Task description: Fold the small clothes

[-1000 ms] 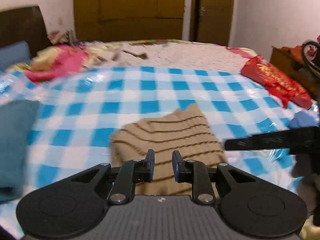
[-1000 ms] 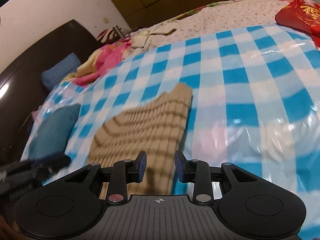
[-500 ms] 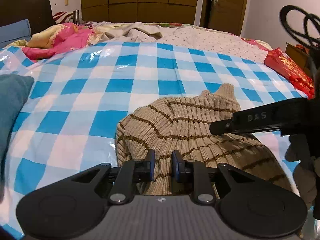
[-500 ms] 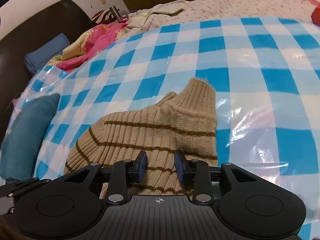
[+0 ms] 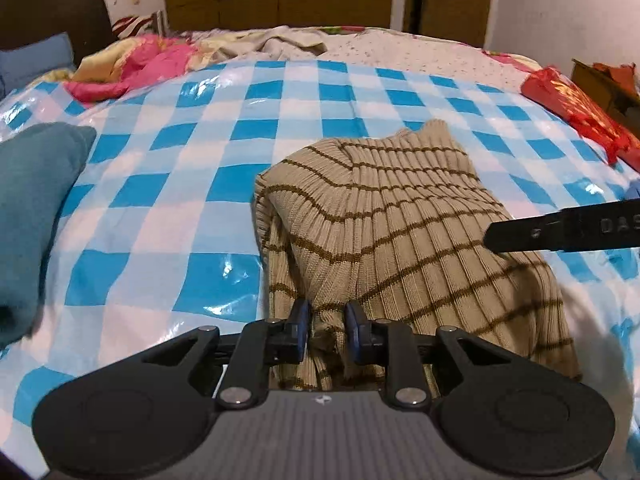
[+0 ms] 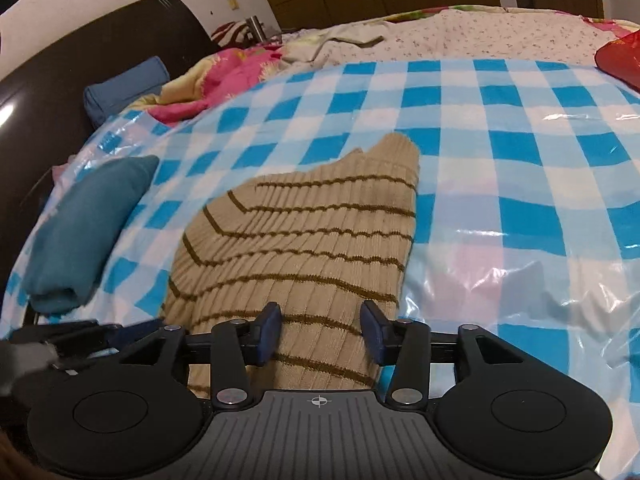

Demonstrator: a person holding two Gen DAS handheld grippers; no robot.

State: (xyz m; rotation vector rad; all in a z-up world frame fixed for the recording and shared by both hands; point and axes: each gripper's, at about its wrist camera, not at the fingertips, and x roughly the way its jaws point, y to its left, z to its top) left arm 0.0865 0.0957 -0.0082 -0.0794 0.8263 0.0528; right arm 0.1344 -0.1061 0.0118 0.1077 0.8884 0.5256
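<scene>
A tan ribbed sweater with brown stripes (image 5: 392,216) lies folded on the blue-and-white checked plastic sheet (image 5: 192,160). My left gripper (image 5: 327,334) is shut on a bunched fold at the sweater's near left edge. My right gripper (image 6: 320,336) is open, its pads on either side of the sweater's near edge (image 6: 304,248) without pinching it. One right finger (image 5: 560,230) reaches in from the right in the left wrist view. The left gripper shows blurred at the lower left of the right wrist view (image 6: 80,336).
A folded teal garment (image 5: 32,200) lies to the left, also in the right wrist view (image 6: 88,224). Pink and yellow bedding (image 5: 132,68) is heaped at the back left. A red packet (image 5: 576,112) lies at the right. A dark headboard (image 6: 80,48) stands at the left.
Both grippers moved down and forward onto the sweater's near edge. The right gripper's jaws opened wider. The left stayed pinched on the fold.
</scene>
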